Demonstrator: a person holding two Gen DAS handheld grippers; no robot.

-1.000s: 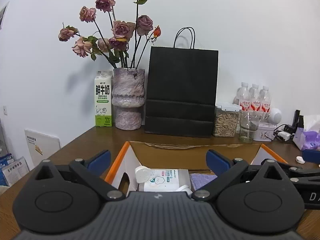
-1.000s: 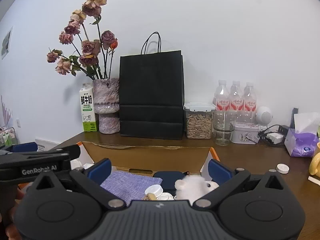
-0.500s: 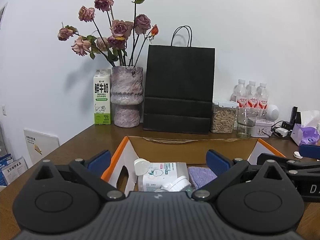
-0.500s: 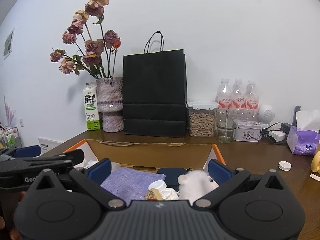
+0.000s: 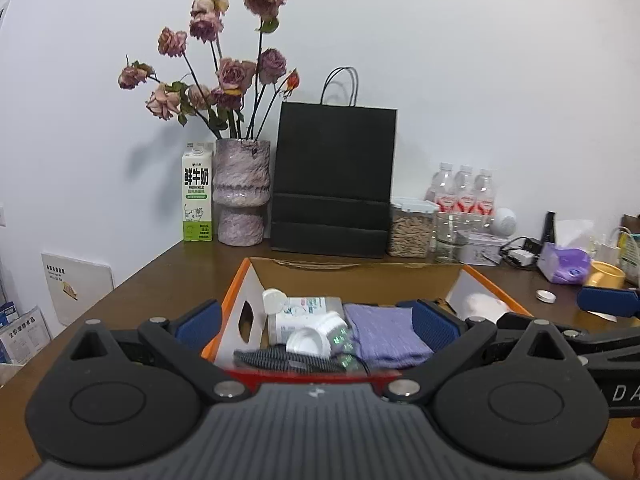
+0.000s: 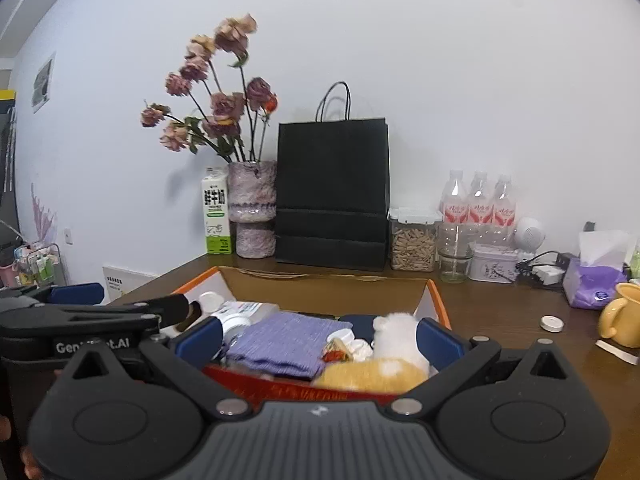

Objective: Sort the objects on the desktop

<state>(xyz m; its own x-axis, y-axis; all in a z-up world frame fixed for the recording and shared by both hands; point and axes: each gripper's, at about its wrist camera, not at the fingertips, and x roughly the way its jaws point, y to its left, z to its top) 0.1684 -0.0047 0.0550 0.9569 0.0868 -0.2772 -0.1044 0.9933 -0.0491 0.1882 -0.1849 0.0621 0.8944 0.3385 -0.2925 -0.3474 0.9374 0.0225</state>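
The orange-rimmed cardboard box (image 5: 492, 280) of sorted items sits on the brown wooden desk (image 5: 168, 276), directly ahead of and below 2 empty, spread-fingered tools: left gripper (image 5: 316, 316) over its left half, right gripper (image 6: 320, 336) over the right. Neither is clearly nearer.

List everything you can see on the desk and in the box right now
box: 1, orange-edged cardboard, desk centre
purple cloth: 1, in box
white bottles: 2, lying at the box's left end
plush toys: white and yellow, at the box's right end
black paper bag: 1, against wall
vase: 1, mauve, dried roses, left of bag
milk carton: 1, white-green, left of vase
jar: 1, clear, right of bag
water bottles: 3, behind jar
tissue pack: 1, purple, far right
mug: 1, yellow, far right
loose cap: 1, white, on desk
left claw: open, over box
right claw: open, over box
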